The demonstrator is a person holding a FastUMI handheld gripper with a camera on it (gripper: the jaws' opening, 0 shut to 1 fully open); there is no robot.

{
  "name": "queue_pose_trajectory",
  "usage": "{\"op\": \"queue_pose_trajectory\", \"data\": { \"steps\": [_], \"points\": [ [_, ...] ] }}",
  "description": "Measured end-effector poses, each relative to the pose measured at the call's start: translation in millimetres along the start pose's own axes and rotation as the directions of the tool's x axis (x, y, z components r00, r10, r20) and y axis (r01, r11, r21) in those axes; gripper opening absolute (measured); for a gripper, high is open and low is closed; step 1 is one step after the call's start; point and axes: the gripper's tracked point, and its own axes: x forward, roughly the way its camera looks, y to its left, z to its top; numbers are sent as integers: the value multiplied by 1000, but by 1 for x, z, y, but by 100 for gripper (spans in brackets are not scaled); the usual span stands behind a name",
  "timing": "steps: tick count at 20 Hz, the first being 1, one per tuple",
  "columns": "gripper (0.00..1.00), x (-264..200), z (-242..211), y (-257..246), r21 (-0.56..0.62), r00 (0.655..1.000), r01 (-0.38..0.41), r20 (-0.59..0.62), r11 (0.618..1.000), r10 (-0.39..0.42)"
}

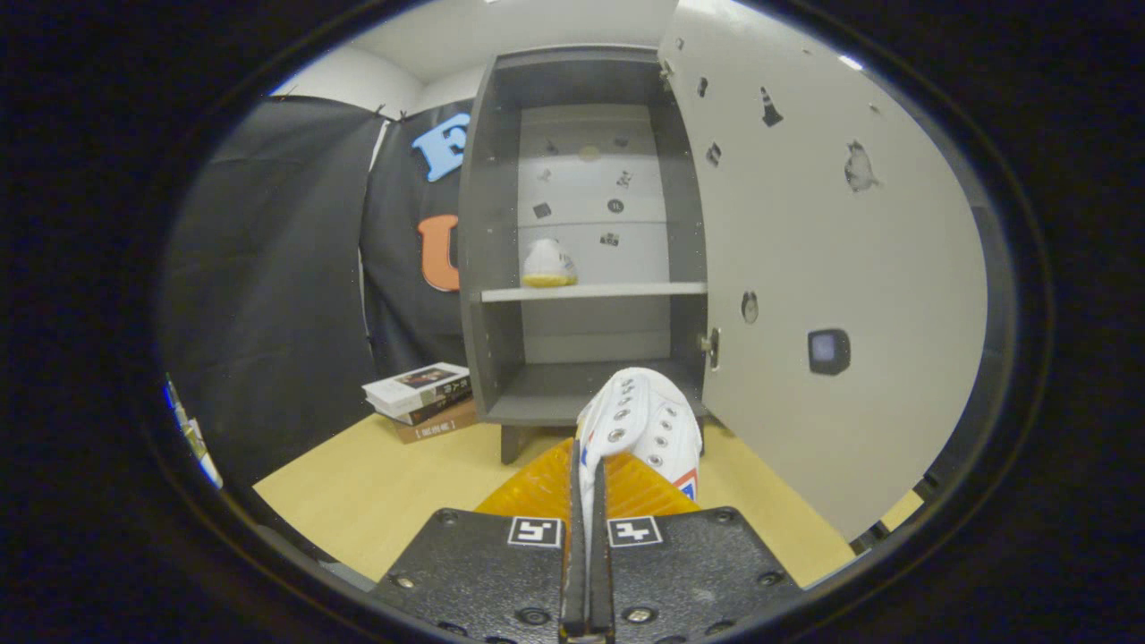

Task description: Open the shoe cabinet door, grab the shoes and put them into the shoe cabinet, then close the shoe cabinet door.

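Observation:
My gripper point(587, 501) is shut on a white sneaker point(640, 425), both fingers pinching its upper edge. The shoe hangs just ahead of the fingers, its laceless eyelets showing and its yellow sole point(537, 487) below. Beyond it stands the grey shoe cabinet point(487, 268) with its door point(832, 268) swung wide open to the right. A second white sneaker with a yellow sole point(548, 264) rests on the cabinet's middle shelf point(626, 290). The lower compartment point(572, 394), straight beyond the held shoe, holds nothing.
A stack of books point(422, 400) lies on the light wooden floor point(385, 492) to the left of the cabinet. Black cloth walls point(268, 286) close the booth at the left. The open door reaches close on the right of the fingers.

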Motion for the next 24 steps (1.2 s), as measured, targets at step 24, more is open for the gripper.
{"op": "queue_pose_trajectory", "data": {
  "steps": [24],
  "points": [
    [6, 149, 288, 5, -147, 976, 115, 200, 982, -84]
  ]
}}
